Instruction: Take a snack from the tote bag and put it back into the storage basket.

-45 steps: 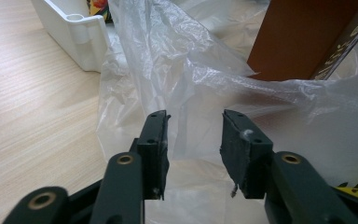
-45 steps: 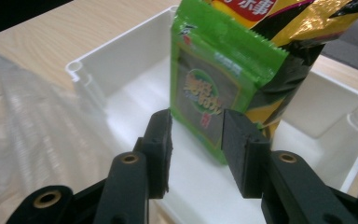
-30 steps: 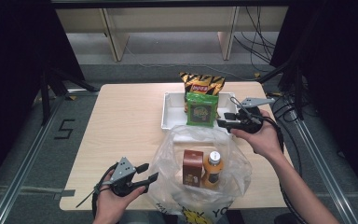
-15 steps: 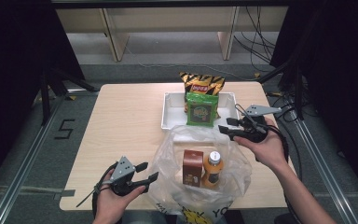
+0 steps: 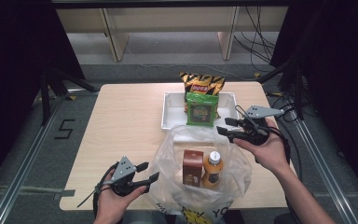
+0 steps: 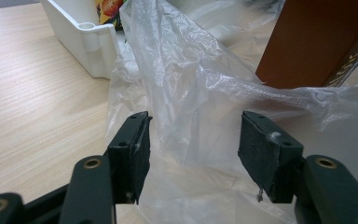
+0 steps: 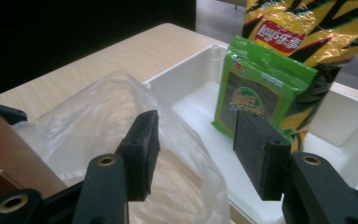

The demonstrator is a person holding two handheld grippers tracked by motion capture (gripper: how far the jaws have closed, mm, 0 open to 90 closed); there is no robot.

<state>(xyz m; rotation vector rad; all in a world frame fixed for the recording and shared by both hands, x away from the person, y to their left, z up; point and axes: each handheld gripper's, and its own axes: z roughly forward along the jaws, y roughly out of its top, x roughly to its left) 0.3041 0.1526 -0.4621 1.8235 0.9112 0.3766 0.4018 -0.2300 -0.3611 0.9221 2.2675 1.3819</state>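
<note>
Item: clear plastic bag [image 5: 200,175], lying open at the table's [image 5: 121,126] near edge, holding a brown carton [image 5: 191,167] and an orange bottle [image 5: 212,168], both upright.

Item: white tray [image 5: 172,114] behind the bag, carrying a green packet [image 5: 201,110] leaning against a yellow chip bag [image 5: 201,84].

Left gripper [image 6: 193,140]: jaws gaping wide, gripping nothing, bag film bunching between them.

Right gripper [image 7: 196,140]: jaws apart, empty, pointing toward the green packet over the bag's far rim.

Risk: the loose film is lying in the right gripper's path; closing on the packet is likely catching plastic too, dragging the bag and tipping the bottle.

Change: the right gripper is sitting slightly nearer the person than half a second ago; the left is staying put.
</note>
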